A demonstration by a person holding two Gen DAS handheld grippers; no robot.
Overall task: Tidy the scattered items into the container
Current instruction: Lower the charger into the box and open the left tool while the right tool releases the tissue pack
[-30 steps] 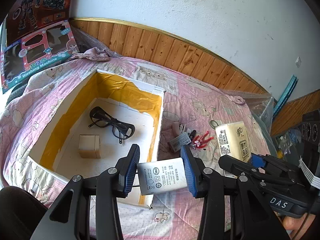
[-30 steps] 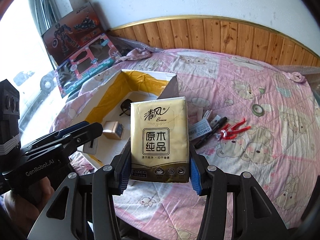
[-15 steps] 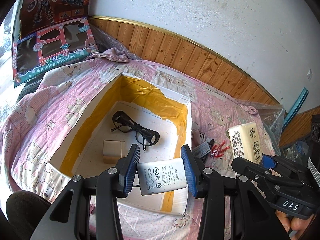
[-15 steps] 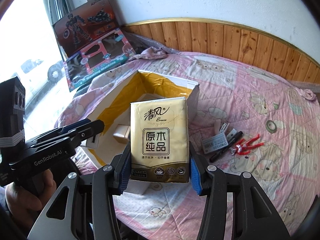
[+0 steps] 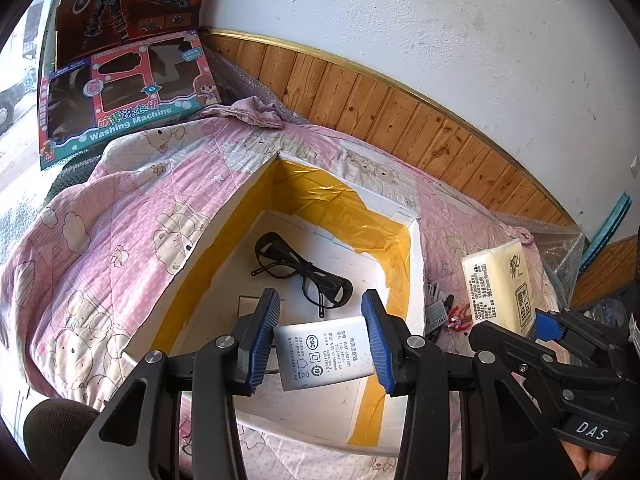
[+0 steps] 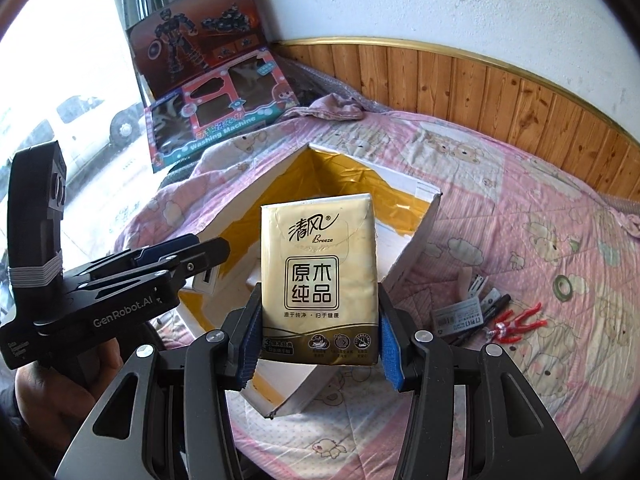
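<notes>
In the left wrist view we see our left claw point(image 5: 322, 338) pinching a white power adapter point(image 5: 325, 353) by its two short sides, the blue pads point(image 5: 262, 334) pressed flat against it, label side up. It hangs over the near end of the container point(image 5: 416, 268), a white foam box lined with yellow tape that sits on a bed covered by a pink quilt point(image 5: 132, 216). On the box floor lie black glasses point(image 5: 304, 274); a small cardboard box point(image 5: 250, 306) shows only as a corner behind the left pad. Against the wall at far left lean two toy boxes point(image 5: 120, 92).

Further right, our right claw point(image 6: 318, 344) is closed on a gold tissue pack point(image 6: 318, 280), gripped near its bottom edge and standing upright, held over the container's near corner point(image 6: 416, 248). Right of the box, on the quilt, lie a black pen point(image 6: 486, 314), a small red figure point(image 6: 516, 322), a barcode tag point(image 6: 458, 316) and a roll of tape point(image 6: 563, 286).

Compared with a second ago, both claws keep the same grip, but the container has slid toward the middle of each view: the adapter, which then hung over the box's right wall, is now over its interior, and the tissue pack, then beside the box over the quilt, now overlaps it.
</notes>
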